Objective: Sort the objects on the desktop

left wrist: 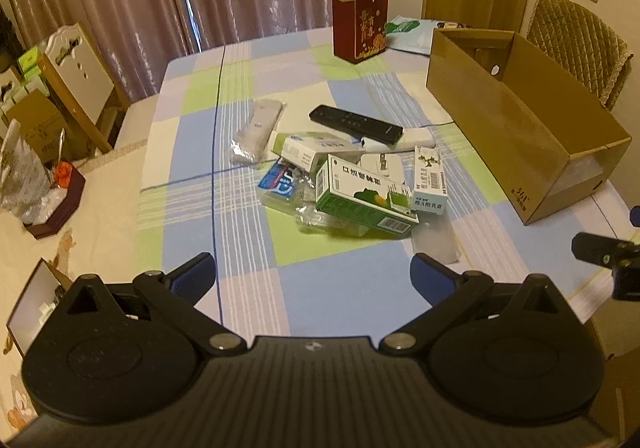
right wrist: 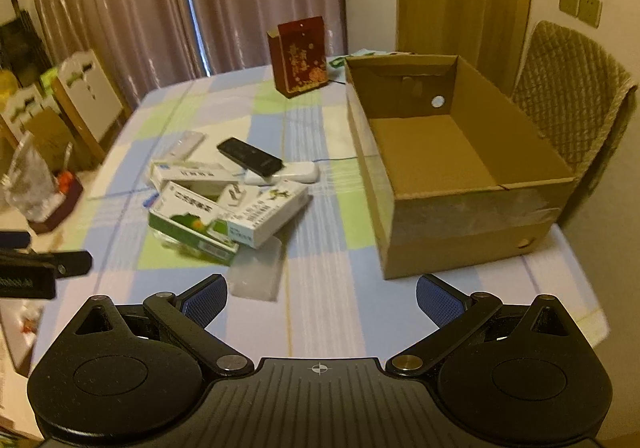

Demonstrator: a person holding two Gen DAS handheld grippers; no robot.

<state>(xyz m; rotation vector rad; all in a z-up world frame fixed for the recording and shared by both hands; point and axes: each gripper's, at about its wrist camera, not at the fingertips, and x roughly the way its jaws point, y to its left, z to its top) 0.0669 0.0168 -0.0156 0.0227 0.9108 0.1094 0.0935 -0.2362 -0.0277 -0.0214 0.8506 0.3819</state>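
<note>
A pile of small objects lies mid-table: a green medicine box [left wrist: 366, 197] [right wrist: 192, 226], a white medicine box [left wrist: 429, 177] [right wrist: 266, 213], a black remote [left wrist: 356, 122] [right wrist: 250, 156], a white remote [left wrist: 260, 127] and a clear plastic case [left wrist: 436, 240] [right wrist: 258, 268]. An open, empty cardboard box [left wrist: 520, 143] [right wrist: 460, 167] stands at the right. My left gripper [left wrist: 312, 276] is open and empty, short of the pile. My right gripper [right wrist: 322, 296] is open and empty, between the pile and the cardboard box.
A dark red gift box [left wrist: 360, 23] [right wrist: 300, 55] stands at the far side of the checked tablecloth [left wrist: 240, 207]. A padded chair [right wrist: 572, 95] is behind the cardboard box. A small tray with clutter [left wrist: 52, 199] sits at the left.
</note>
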